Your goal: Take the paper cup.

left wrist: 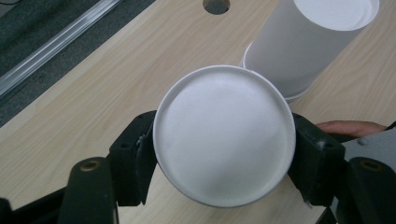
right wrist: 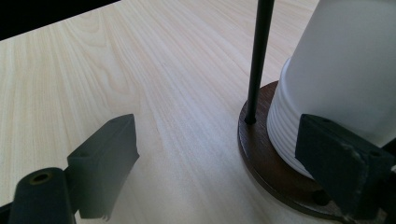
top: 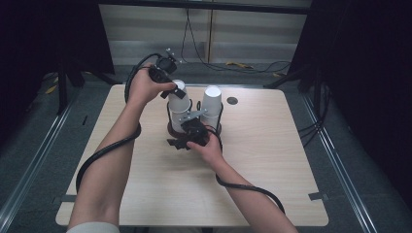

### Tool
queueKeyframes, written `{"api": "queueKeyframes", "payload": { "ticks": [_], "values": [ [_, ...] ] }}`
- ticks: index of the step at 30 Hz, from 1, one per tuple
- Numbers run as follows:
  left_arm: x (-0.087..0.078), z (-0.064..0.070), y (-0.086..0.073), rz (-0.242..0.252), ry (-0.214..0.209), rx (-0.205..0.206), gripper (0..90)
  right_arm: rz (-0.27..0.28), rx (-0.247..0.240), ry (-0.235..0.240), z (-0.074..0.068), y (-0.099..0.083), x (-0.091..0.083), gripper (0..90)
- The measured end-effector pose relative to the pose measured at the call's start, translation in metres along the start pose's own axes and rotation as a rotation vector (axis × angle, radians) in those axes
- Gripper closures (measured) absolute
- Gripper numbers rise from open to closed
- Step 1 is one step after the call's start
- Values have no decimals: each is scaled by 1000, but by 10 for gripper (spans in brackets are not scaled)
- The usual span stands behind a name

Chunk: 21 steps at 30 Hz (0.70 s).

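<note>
On the pale wooden table, the left gripper has its black jaws closed on the top of an upturned white paper cup, the topmost of the left-hand stack; such a cup is probably light, thin-walled and easily crushed, so it is best taken gently near the stiffer closed end, as here. Two cup stacks stand side by side, the second white one just right of it, each on a dark round wooden holder base with thin black rods. The right gripper stands wide open and empty beside the base.
</note>
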<state>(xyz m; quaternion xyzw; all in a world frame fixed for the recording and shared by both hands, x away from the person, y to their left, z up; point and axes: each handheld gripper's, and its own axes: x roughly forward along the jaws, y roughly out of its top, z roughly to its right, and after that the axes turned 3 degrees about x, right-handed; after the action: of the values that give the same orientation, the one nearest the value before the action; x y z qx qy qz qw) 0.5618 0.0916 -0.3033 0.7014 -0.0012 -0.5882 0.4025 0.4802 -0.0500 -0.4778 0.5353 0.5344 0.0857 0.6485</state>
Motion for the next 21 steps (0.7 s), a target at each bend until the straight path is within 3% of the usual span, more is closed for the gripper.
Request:
{"api": "queueKeyframes", "payload": {
  "ticks": [10, 13, 21],
  "values": [
    [-2, -2, 6, -34, 1, -19, 328, 4, -3, 4, 0, 0, -1, 125],
    [-5, -2, 10, -42, 11, -6, 329, 3, -3, 7, 0, 0, -1, 125],
    [-16, -1, 17, -59, 5, -19, 331, -6, -7, 13, 1, -1, -4, 126]
  ]
}}
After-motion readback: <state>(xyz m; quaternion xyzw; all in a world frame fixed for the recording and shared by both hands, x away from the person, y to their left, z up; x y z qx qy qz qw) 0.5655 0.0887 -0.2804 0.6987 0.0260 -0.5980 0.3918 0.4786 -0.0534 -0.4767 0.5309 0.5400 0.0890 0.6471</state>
